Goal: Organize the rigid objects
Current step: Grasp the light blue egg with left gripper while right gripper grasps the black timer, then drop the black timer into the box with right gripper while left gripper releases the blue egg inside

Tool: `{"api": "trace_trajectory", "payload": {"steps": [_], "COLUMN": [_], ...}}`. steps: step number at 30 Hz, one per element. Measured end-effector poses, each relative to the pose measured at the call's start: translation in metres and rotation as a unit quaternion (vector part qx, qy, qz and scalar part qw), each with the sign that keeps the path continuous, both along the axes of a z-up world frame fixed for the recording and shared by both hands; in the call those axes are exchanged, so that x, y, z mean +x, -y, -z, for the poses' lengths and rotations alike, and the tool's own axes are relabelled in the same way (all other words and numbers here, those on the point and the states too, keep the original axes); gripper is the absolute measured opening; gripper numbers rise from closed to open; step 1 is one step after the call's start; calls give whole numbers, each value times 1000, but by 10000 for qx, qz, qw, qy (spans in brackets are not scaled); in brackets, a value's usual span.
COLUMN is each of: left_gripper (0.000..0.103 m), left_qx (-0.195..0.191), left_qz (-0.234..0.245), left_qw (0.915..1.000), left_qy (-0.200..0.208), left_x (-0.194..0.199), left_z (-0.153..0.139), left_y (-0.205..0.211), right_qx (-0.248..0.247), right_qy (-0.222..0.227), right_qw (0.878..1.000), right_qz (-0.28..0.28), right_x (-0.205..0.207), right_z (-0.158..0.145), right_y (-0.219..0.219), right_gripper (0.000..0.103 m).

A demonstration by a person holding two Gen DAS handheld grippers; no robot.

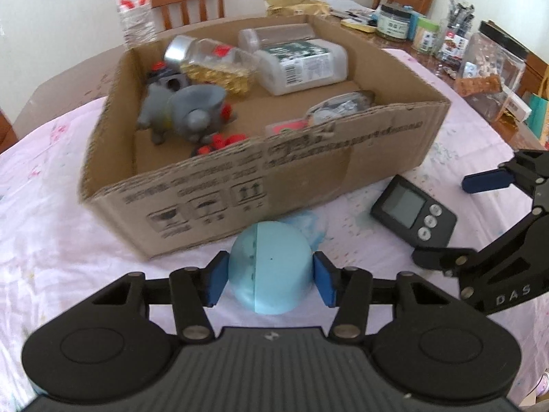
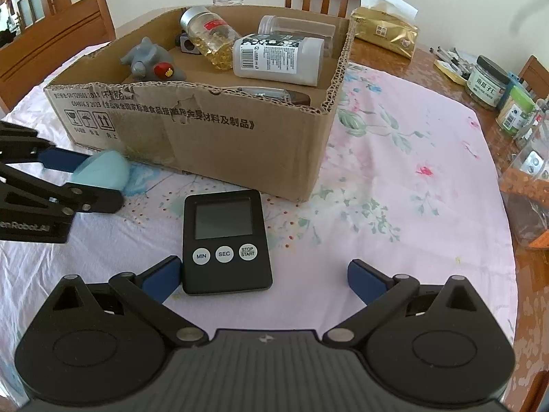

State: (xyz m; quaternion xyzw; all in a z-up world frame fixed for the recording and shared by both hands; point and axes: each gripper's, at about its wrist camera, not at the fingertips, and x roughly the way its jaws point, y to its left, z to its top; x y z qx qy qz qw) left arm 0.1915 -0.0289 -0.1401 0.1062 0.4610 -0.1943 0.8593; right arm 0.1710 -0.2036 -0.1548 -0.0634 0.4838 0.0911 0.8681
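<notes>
Pick-up step: left gripper clamped on the blue egg on the tablecloth just before the box; right gripper wide beside the timer. Next: lifting clear over the box wall, then releasing inside

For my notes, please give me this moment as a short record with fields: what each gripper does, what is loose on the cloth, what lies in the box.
left gripper: jaws shut on light blue egg-shaped object, in front of the box
right gripper: jaws open around black timer, one pad at its edge
cardboard box: holds grey toy, capsule bottle, white bottle, clear jar
surface: floral cloth
</notes>
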Motion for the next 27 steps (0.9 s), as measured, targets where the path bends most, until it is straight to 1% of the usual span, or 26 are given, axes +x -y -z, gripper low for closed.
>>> {"api": "trace_trajectory", "payload": {"steps": [4,7,10,15,16,17,20,22,27], "left_gripper": [52,52,52,52,52,52,52,52,52], "left_qx": [-19,-26,-28,-50,-52,-57,-59,-50,-51], "left_qz": [-256,-373,-397,-415,-413,-408,-399,-395,-420], "left_qw": [9996,9993,9992,9991,9991,9991,9992,9992,9991], "left_qy": [-63,-70,-72,-43,-40,-37,-35,-35,-28], "left_x": [-5,-7,-6,-6,-6,-6,-6,-5,-5], "left_z": [1,2,2,2,1,1,1,1,1], "left_y": [-21,-31,-32,-31,-31,-31,-31,-31,-30], "right_qx": [7,21,27,53,55,49,37,29,20], "right_qy": [4,5,15,61,66,70,71,81,117], "right_qw": [10000,9998,9991,9984,9984,9984,9988,9991,9995], "right_qz": [10,-176,-418,-566,-567,-559,-484,-417,-308], "right_x": [-2,2,8,8,7,7,7,9,9], "right_z": [0,0,0,-5,-6,-7,-11,-12,-11], "right_y": [-7,-18,-30,-36,-36,-34,-30,-27,-23], "right_gripper": [103,103,102,90,85,82,68,62,61]}}
